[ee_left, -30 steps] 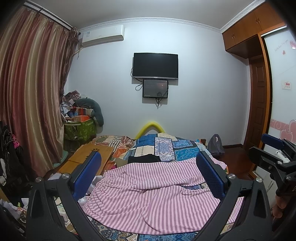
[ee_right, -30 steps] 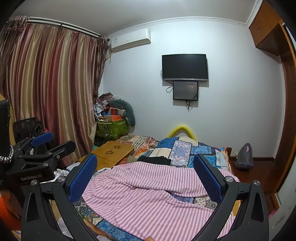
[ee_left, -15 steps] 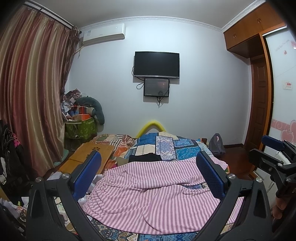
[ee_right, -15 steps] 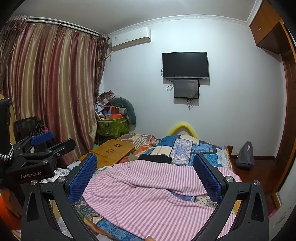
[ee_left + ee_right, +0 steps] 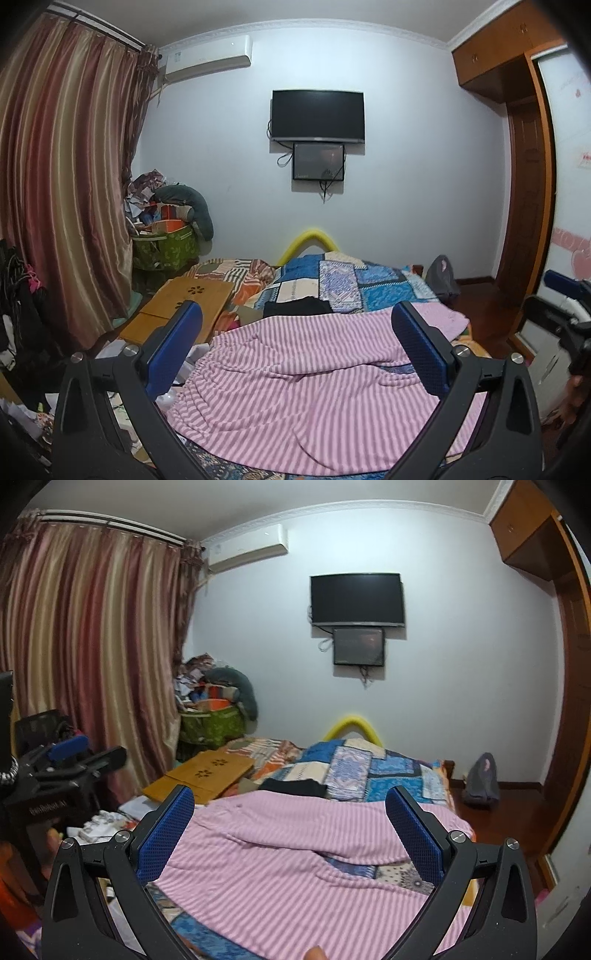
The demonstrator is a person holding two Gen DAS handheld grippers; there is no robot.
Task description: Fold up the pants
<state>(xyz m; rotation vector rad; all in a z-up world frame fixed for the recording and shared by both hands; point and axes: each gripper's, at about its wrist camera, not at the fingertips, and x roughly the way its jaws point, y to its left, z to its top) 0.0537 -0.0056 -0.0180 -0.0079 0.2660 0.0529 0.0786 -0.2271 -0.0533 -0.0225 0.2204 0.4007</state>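
Observation:
Pink and white striped pants [image 5: 295,384] lie spread and rumpled across the bed, waistband toward the left, legs toward the right; they also show in the right wrist view [image 5: 295,864]. My left gripper [image 5: 295,343] is open and empty, held above the pants' near edge. My right gripper [image 5: 290,823] is open and empty, also above the pants. The right gripper shows at the right edge of the left wrist view [image 5: 565,295], and the left gripper at the left edge of the right wrist view [image 5: 70,760].
A blue patchwork quilt [image 5: 354,280] covers the bed, with a black garment [image 5: 295,306] beyond the pants. A wooden lap table [image 5: 184,302] lies at the bed's left. Curtains [image 5: 62,184], a cluttered green bin [image 5: 166,247], a wall TV [image 5: 317,114] and a wardrobe [image 5: 524,184] surround it.
Both grippers have tilted down slightly, so the room sits a little higher in both views. The pants have not moved and the jaws stay open.

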